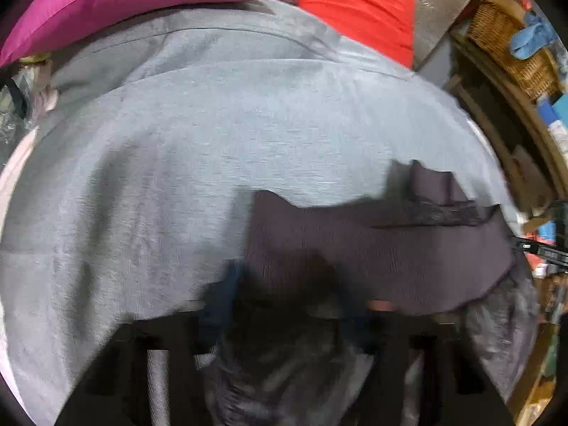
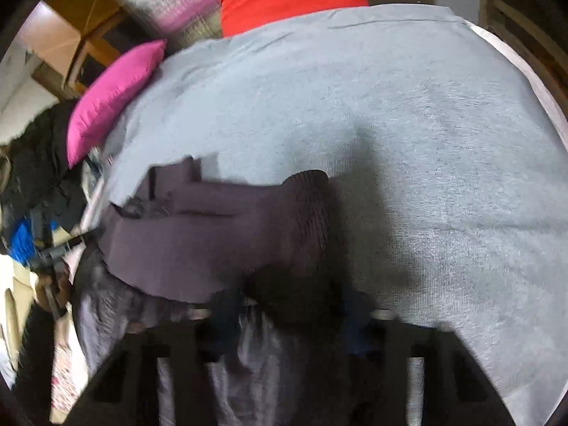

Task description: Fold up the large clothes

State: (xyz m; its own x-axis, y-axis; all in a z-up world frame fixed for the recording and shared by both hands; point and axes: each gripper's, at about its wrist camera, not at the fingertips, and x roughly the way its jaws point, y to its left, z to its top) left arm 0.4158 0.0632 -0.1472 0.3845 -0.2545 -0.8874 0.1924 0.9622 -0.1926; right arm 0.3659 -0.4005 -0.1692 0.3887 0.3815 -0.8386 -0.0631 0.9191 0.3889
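**Both grippers grasp the dark garment over the grey sheet**

The left gripper point(image 1: 284, 284) is clenched on a corner of the dark purple ribbed garment point(image 1: 372, 245); blur hides its fingertips. The right gripper point(image 2: 294, 294) likewise grips a bunched end of the same garment. Between them the cloth stretches in a band, lying on the grey sheet point(image 1: 177, 149). Beyond the sheet's far edge rest a magenta pillow point(image 1: 135, 3) and a red cushion point(image 1: 355, 10).
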